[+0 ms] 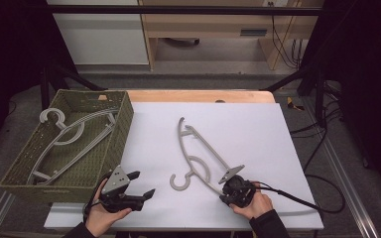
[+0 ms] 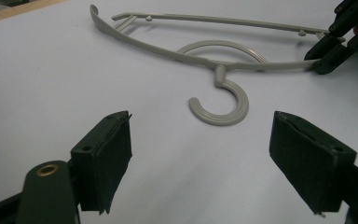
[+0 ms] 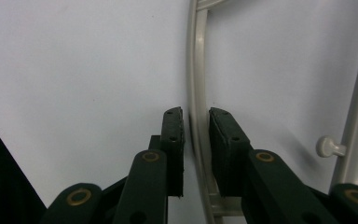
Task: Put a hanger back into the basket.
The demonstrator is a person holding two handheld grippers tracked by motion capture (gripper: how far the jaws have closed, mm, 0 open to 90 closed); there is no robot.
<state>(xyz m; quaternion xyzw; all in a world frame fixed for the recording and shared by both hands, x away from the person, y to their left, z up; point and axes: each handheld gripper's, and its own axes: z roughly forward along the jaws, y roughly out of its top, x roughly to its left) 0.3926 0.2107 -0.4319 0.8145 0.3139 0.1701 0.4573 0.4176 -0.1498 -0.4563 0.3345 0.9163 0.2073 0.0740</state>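
Right gripper view: hanger (image 3: 196, 93) arm betw. right hand-held gripper (image 3: 196, 116) jaws.

Between the jaws of the right gripper (image 3: 196, 140), the hanger (image 3: 196, 84) arm runs up out of the right gripper view's top edge, and its lower end drops out of sight between the black links. Whether the pads (image 3: 173, 140) press the arm or leave a hairline gap is too fine to tell there. Ahead of the left gripper (image 2: 200, 154), that view's right edge cuts off the right gripper (image 2: 324, 53), whose jaws cover the hanger's end.
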